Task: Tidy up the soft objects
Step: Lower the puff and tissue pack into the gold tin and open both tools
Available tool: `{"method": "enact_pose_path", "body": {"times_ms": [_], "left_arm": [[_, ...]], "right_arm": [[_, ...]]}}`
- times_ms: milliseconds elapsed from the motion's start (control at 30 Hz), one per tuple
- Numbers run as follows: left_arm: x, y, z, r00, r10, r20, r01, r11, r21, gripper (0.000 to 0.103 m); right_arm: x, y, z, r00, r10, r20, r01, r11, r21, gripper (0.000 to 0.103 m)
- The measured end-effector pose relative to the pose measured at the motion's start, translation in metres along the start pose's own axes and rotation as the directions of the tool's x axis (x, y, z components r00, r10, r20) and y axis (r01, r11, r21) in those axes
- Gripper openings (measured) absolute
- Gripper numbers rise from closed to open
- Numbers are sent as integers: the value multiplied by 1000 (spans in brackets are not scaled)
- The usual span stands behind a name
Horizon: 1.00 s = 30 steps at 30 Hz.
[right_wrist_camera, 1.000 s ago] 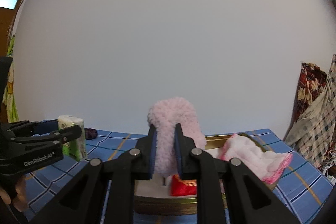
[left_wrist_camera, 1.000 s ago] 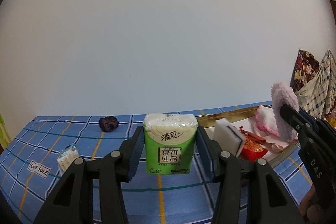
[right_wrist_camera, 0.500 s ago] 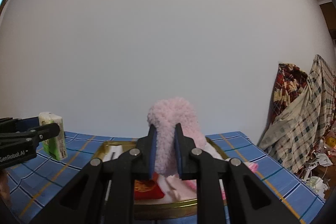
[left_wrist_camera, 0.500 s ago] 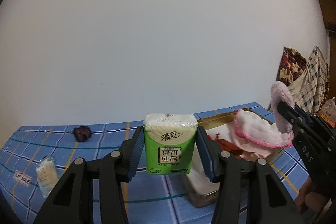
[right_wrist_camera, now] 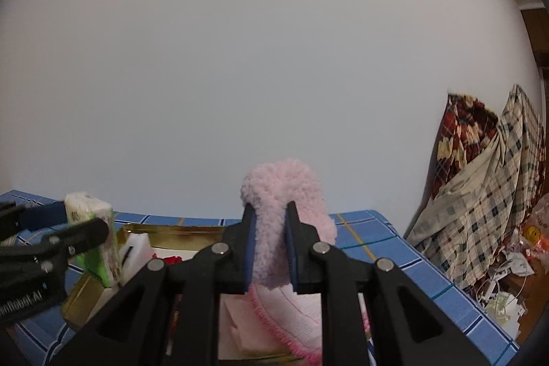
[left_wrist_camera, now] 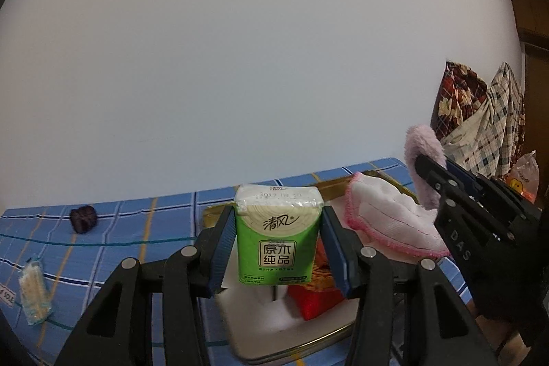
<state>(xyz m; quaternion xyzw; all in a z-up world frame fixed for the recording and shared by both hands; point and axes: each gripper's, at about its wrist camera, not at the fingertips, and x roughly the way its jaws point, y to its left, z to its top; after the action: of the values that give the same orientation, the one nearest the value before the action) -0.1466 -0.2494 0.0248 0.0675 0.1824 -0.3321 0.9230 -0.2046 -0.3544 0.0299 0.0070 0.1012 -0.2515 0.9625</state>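
My left gripper (left_wrist_camera: 278,246) is shut on a green and white tissue pack (left_wrist_camera: 278,239) and holds it above the gold-rimmed tray (left_wrist_camera: 308,345). The pack also shows in the right wrist view (right_wrist_camera: 94,239). My right gripper (right_wrist_camera: 269,249) is shut on a fluffy pink soft object (right_wrist_camera: 284,194), held above the tray's right part; it shows in the left wrist view (left_wrist_camera: 423,156). In the tray lie a white cloth with pink trim (left_wrist_camera: 387,218), a red pouch (left_wrist_camera: 319,294) and a white sponge block (right_wrist_camera: 137,249).
The tray (right_wrist_camera: 164,230) sits on a blue checked cloth (left_wrist_camera: 137,228). A dark purple scrunchie (left_wrist_camera: 83,219) and a clear packet (left_wrist_camera: 33,294) lie at left. Patterned fabrics (right_wrist_camera: 480,180) and clutter (right_wrist_camera: 507,266) stand off the table's right edge.
My left gripper has carried the tissue pack right, from over the cloth to above the tray. My right gripper has moved in over the tray with the pink object.
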Motion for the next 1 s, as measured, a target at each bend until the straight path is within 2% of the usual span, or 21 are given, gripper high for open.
{"method": "enact_pose_path", "body": {"times_ms": [433,567,667,800,1000], "left_arm": [[22,-28,1,1000,-17,-18,17,1000,7,52],[33,-34,2,1000,-18,-21,18,1000,19,52],[46,-28,0,998,-20,-61,20,1000,0,52],[61,-19,-5,992,-2,-125,-1,1000,-26,52],[60,-24,-7,993,38,-108,-36,999,17,52]], "right_arm": [[46,-17,-2,995,38,-94,-35,999,30,16],[60,-21,-5,986,73,-150,-66,996,56,16],[69,-29,-7,975,119,-189,-99,989,112,16],[75,-26,-9,967,144,-210,-124,987,105,16],[78,-16,-12,953,188,-237,-169,981,97,19]]}}
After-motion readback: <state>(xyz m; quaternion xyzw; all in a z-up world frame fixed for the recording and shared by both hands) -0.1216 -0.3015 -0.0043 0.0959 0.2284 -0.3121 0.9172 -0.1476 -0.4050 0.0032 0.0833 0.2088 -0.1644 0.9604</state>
